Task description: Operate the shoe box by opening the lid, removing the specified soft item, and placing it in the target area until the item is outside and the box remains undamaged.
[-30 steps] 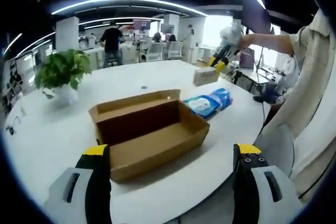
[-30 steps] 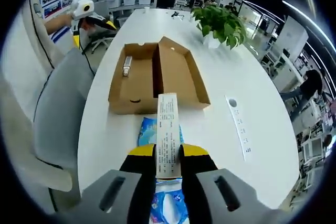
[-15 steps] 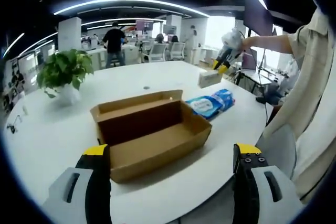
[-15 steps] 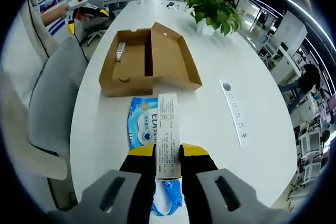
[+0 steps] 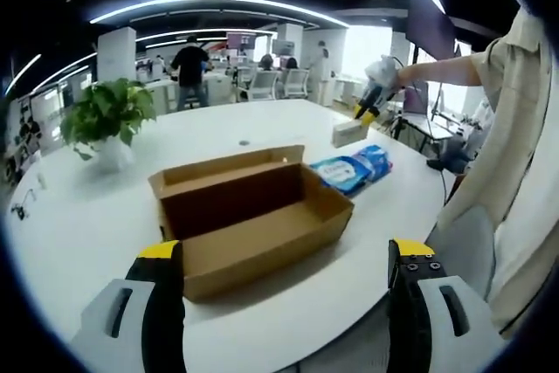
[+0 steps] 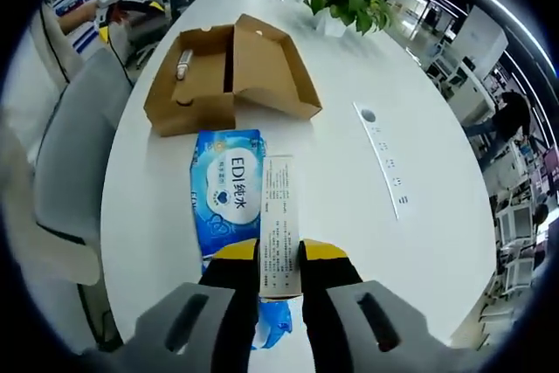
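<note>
With my left tongs apart near the open shoe box and my right tongs clamped on the small carton above the wipes pack on the worktop, a premature release risks a toppled carton.

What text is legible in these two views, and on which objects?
"EDI纯水": on the blue plastic wet-wipes pack lying on the white table.
Fine print on the narrow white carton held in the right claw: too small to read.
Open brown cardboard shoe box: no print readable.
Wall posters in the background: blurred.
</note>
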Tool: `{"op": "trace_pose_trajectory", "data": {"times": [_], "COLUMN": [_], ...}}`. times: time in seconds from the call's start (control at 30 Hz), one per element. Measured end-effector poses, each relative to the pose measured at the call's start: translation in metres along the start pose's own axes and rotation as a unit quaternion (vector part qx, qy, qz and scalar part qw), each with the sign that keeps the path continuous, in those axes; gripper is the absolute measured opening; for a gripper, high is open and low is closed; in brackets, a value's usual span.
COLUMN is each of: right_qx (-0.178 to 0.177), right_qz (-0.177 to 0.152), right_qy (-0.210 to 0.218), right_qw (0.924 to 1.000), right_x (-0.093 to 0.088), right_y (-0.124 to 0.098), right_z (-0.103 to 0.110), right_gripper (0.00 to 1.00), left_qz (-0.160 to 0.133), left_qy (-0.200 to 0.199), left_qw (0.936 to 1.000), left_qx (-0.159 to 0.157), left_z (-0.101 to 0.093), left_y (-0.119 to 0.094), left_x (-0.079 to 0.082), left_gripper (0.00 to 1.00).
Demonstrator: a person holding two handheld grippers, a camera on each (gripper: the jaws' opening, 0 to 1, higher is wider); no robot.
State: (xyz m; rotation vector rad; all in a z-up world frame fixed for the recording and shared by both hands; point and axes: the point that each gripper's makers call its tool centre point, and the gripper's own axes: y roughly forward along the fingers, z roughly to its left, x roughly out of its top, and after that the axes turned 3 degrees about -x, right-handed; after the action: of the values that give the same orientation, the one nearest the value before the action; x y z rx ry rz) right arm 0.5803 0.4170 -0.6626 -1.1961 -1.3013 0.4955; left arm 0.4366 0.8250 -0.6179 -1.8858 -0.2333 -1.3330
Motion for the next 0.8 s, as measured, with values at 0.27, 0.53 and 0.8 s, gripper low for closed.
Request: {"op": "trace_pose_trajectory", "data": {"times": [0.27,0.53,0.8], "right_qx": [-0.002,0.0,0.006], "right_qz": [0.016,0.032,0.049], "right_qy": [0.004,0.008,0.005], "right_qw": [0.9999,0.9994,0.9988], "right_x": [-0.022,-0.047,-0.064], "right_y": [0.01,0.022,0.032], "right_z": [-0.01,-0.017,-0.022], "right_gripper": [0.15,0.15,0.15], "left_qz": [0.006,0.013,0.024], "left_qy": [0.001,0.0,-0.001], "left_qw": [1.0,0.9999,0.9997], "left_qx": [0.003,0.003,0.0], "left_z": [0.005,0.005,0.004], "left_y": [0.004,0.008,0.014], "left_x": [0.0,-0.001,-0.003], "left_gripper": [1.0,1.0,1.0]}}
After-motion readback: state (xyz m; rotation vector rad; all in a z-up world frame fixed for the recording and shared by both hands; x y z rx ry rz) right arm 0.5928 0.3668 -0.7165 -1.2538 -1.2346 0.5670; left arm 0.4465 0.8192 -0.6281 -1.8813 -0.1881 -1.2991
